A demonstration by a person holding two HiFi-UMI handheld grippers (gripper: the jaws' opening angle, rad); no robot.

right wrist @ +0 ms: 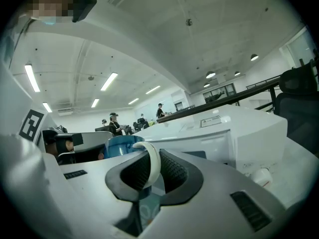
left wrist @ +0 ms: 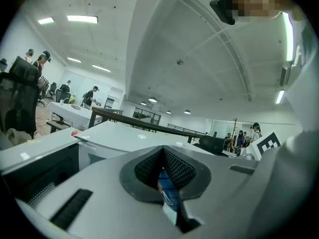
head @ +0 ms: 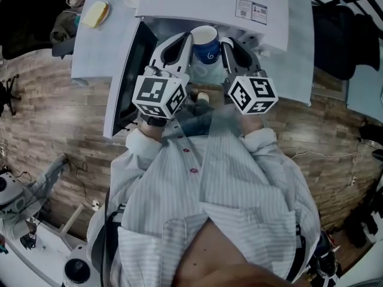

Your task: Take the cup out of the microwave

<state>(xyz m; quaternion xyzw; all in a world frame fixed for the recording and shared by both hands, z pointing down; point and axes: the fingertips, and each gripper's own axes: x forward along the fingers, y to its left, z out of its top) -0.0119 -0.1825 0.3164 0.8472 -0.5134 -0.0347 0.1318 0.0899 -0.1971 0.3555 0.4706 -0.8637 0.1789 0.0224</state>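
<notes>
A blue cup (head: 205,43) with a white inside is held up in front of the open white microwave (head: 239,5), between my two grippers. My left gripper (head: 183,43) is shut on the cup's left wall. In the left gripper view a blue sliver of the cup (left wrist: 167,193) is pinched between the pads of that gripper (left wrist: 162,176). My right gripper (head: 227,44) is shut on the cup's white handle (right wrist: 152,166), which curves between its pads (right wrist: 172,171). The blue cup body (right wrist: 121,144) shows just left of the right gripper (right wrist: 149,176).
The microwave's dark door (head: 133,70) hangs open to the left, close to my left gripper. A yellow thing on a plate (head: 95,14) lies on the grey table at the top left. Wooden floor lies on both sides. White machine bases (head: 24,220) stand at the lower left.
</notes>
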